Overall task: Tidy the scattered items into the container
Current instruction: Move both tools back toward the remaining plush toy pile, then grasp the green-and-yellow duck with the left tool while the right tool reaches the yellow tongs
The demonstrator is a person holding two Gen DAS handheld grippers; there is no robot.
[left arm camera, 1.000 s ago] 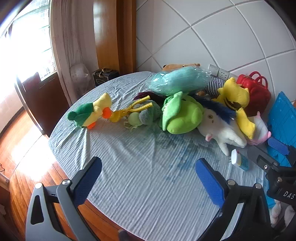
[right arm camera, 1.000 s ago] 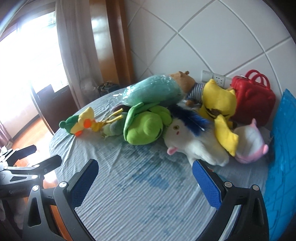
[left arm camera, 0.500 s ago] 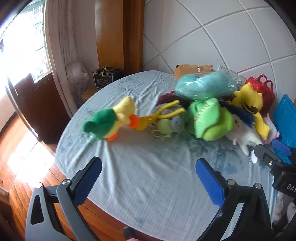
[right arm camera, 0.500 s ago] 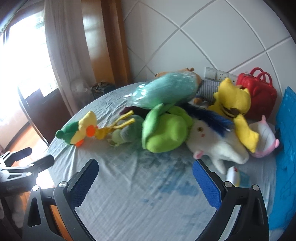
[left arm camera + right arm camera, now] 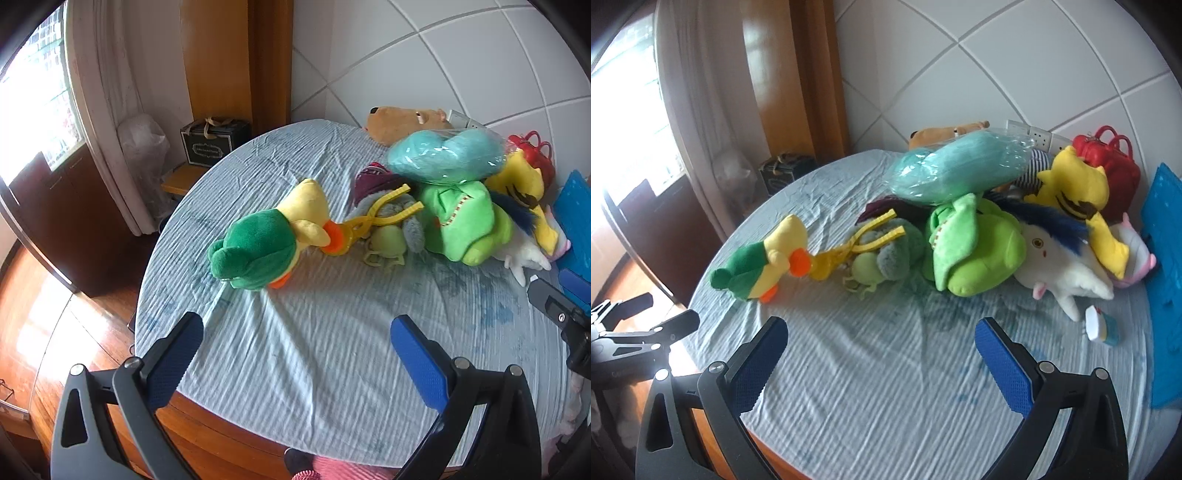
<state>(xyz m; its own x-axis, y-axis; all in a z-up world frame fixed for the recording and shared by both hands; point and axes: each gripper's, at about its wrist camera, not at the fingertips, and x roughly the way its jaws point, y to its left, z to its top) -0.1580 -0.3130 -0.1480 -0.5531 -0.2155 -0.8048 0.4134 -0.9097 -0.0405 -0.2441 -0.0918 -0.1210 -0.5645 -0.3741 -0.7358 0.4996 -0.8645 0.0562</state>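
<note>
Round table [image 5: 332,369] w/ blue cloth, tiled wall [image 5: 997,66]

Crinkled matt cloth on the table [image 5: 886,369], fuzzy plush duck [image 5: 266,240], glossy plastic-wrapped teal plush [image 5: 960,170].

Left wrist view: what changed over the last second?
The left gripper swung left and closer to the green and yellow duck plush, now centred ahead. The right gripper shifted only slightly. Both stayed open and empty; the toys on the tablecloth did not move.
</note>
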